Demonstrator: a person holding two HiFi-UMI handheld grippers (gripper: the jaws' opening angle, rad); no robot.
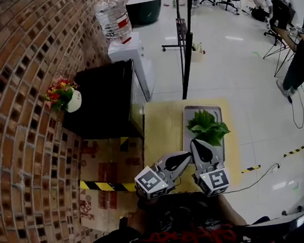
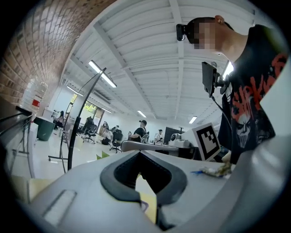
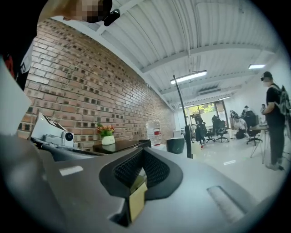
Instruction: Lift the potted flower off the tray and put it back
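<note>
The green leafy potted flower point(image 1: 208, 127) stands on the grey metal tray point(image 1: 190, 114), centre right of the head view. I judge the lift not yet begun. My left gripper point(image 1: 188, 155) and right gripper point(image 1: 196, 143) sit just below it, both closed and empty. Only the head view shows the flower and tray; my gripper views look past them into the room.

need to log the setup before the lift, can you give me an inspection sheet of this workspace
surface: yellow table, only the tray on it
job's things: potted plant upright in the grey tray
clutter: nothing seen
grippers: left tool and right tool both shut, empty, by the table's near edge
cables: one loose cable on the floor right of the table
surroundings: brick wall, black cabinet with flower pot, water bottle, black pole, hazard tape, people at desks
</note>
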